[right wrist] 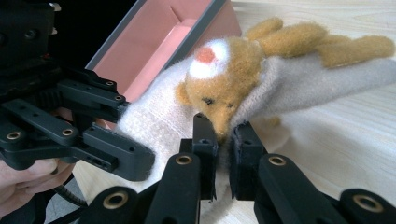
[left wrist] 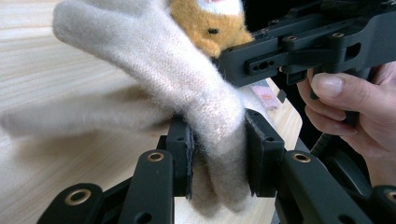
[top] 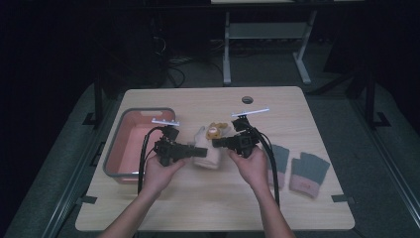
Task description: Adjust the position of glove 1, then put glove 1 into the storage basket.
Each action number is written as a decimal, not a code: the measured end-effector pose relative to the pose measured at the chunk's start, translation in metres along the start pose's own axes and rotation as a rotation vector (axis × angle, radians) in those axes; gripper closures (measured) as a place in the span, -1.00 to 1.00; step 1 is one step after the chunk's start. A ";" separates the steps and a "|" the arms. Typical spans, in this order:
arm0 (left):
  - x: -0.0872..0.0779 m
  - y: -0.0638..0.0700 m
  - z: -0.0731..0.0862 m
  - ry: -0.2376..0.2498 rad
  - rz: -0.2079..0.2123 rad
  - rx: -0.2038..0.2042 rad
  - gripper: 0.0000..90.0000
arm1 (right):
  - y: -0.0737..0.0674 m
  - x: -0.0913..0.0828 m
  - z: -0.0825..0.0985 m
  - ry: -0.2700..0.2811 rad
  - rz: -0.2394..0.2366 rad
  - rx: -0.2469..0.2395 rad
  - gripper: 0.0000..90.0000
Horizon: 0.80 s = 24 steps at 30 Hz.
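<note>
Black jaws of the left gripper [left wrist: 217, 161] sit closest to its own camera, pinched onto a fold of the cream glove [left wrist: 187, 84]; fabric bulges out above and below the pads. Just ahead of that gripper, the right gripper [right wrist: 223, 140] has its 2 jaws drawn narrow on another edge of the same glove, right under the chin of the small tan bear [right wrist: 224, 79] sewn or tucked on it; cannot tell which.

High view: both grippers meet nose to nose over the table [top: 208, 208], glove slung between them, seemingly part lifted, part resting on the wood. Pink bin [top: 130, 144] lies just outside the left gripper, on its far side from the glove. 2 grey gloves [top: 309, 171] lie flat beyond the right gripper, apart from it.

Progress, as judged: grasp is done with both hands; glove is neither in the bin nor laid out. Likely sorting or packing gloves into the bin, 1 in hand, 2 waiting. Remaining: carry this glove toward the bin past the left gripper, release, then fetch the grey pair.
</note>
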<state>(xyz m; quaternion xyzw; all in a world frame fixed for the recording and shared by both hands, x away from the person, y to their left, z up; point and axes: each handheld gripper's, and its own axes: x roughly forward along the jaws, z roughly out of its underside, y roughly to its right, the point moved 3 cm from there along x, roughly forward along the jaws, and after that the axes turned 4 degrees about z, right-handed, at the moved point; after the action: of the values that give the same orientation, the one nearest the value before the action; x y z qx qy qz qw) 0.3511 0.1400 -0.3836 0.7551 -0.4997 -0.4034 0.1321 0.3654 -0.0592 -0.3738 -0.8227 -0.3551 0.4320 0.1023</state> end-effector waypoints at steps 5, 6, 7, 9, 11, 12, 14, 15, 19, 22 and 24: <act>-0.004 0.001 -0.002 0.002 0.006 -0.012 0.49 | -0.003 0.000 -0.002 -0.001 -0.003 -0.006 0.84; -0.004 0.001 -0.002 0.002 0.006 -0.012 0.49 | -0.003 0.000 -0.002 -0.001 -0.003 -0.006 0.84; -0.004 0.001 -0.003 0.002 0.004 -0.006 0.49 | -0.004 0.000 -0.004 -0.001 -0.009 -0.003 0.84; -0.005 0.002 -0.004 0.000 0.002 -0.009 0.49 | -0.004 0.000 -0.004 0.000 -0.010 -0.008 0.84; -0.005 0.003 -0.005 0.001 0.003 -0.006 0.49 | -0.004 -0.001 -0.005 -0.001 -0.011 -0.005 0.84; -0.005 0.003 -0.005 0.001 0.003 -0.006 0.49 | -0.004 -0.001 -0.005 -0.001 -0.011 -0.005 0.84; -0.005 0.002 -0.007 0.004 0.006 -0.002 0.49 | -0.004 -0.001 -0.006 -0.003 -0.012 -0.001 0.84; -0.007 0.003 -0.009 0.003 0.008 -0.006 0.50 | -0.004 -0.001 -0.007 -0.006 -0.013 0.009 0.84; -0.012 0.004 -0.015 0.004 0.009 0.010 0.50 | -0.006 -0.003 -0.012 0.006 -0.014 -0.010 0.84; -0.018 0.006 -0.021 0.016 0.004 0.013 0.50 | -0.010 -0.004 -0.017 0.013 -0.022 -0.008 0.84; -0.023 0.005 -0.025 0.015 0.005 0.021 0.50 | -0.013 -0.005 -0.022 0.023 -0.020 -0.020 0.85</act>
<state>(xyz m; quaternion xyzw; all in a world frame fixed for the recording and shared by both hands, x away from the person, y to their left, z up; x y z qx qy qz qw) 0.3622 0.1520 -0.3534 0.7580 -0.5050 -0.3921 0.1287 0.3745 -0.0496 -0.3510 -0.8251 -0.3664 0.4177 0.1024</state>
